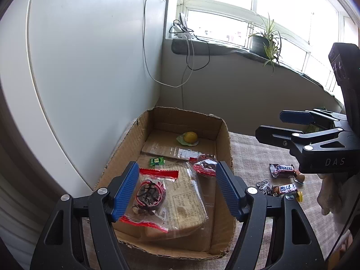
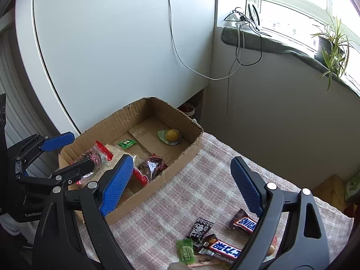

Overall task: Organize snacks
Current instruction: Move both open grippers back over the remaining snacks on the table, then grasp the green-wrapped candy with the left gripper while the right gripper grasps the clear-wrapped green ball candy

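A shallow cardboard box (image 1: 225,135) (image 2: 189,153) sits on a checked cloth (image 2: 180,202). It holds clear red-edged snack bags (image 1: 150,200) (image 2: 150,166), a green packet (image 1: 157,161) (image 2: 127,144) and a yellow round sweet (image 1: 190,137) (image 2: 172,135). My left gripper (image 1: 174,189) hangs open and empty over the box's near end. My right gripper (image 2: 184,186) is open and empty above the cloth, right of the box. Loose on the cloth lie a Snickers bar (image 1: 284,169) (image 2: 244,222), a second brown bar (image 2: 222,249), a black packet (image 2: 200,228) and a green candy (image 2: 185,250).
A white cabinet (image 2: 112,45) stands behind the box, with cables hanging down it. A windowsill with a potted plant (image 1: 265,42) runs along the back wall. A low wooden piece (image 2: 330,191) sits past the cloth's right edge.
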